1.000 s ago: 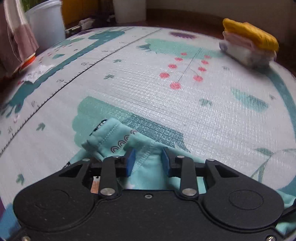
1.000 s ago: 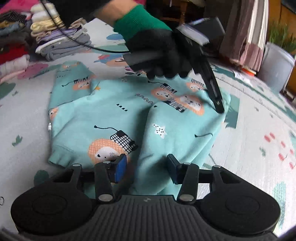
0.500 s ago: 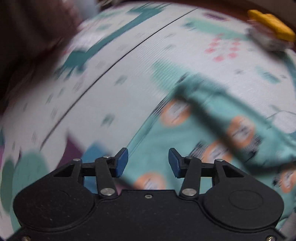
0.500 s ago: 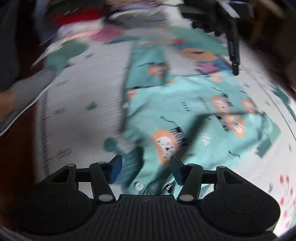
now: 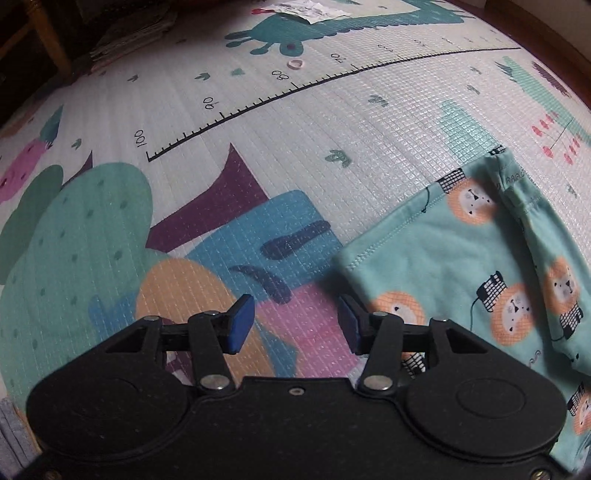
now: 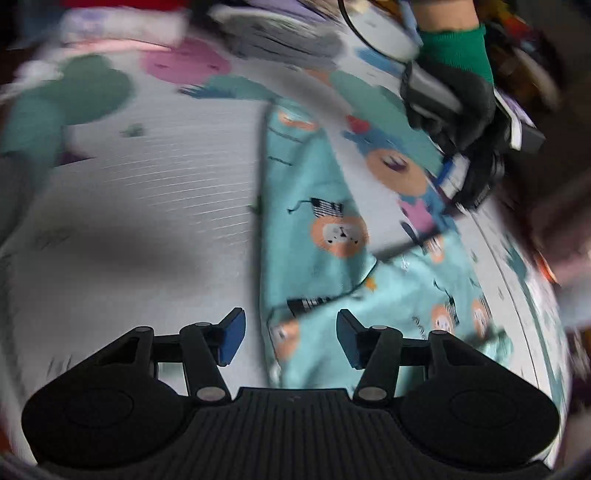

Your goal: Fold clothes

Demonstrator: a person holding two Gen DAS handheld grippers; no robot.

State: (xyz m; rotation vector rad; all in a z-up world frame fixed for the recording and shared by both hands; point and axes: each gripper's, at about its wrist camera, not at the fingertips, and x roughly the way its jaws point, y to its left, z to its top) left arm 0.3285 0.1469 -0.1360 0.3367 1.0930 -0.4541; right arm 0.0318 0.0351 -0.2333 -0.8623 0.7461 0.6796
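Underfoot, a printed play mat (image 5: pixel 258 122) fills both views, its ruler line curving well beyond the teal lion-print garment (image 5: pixel 461 258), the landmark for everything else. That garment lies flat on the mat, one hemmed edge straight and a cuffed part doubled back over it, so it looks partly folded, probably spread low so the next fold can be lifted from an edge. Beyond its far end, blurred stacks of folded clothes (image 6: pixel 258 33) sit at the mat's border. The left gripper (image 5: pixel 293 325) hangs just off the garment's hemmed corner, jaws wide apart and empty, over bare mat. Its gloved hand (image 6: pixel 458 107) shows in the right wrist view. The right gripper (image 6: pixel 288 338) hovers over the garment's near end, also spread wide and grasping nothing; blur hides whether it touches the cloth.
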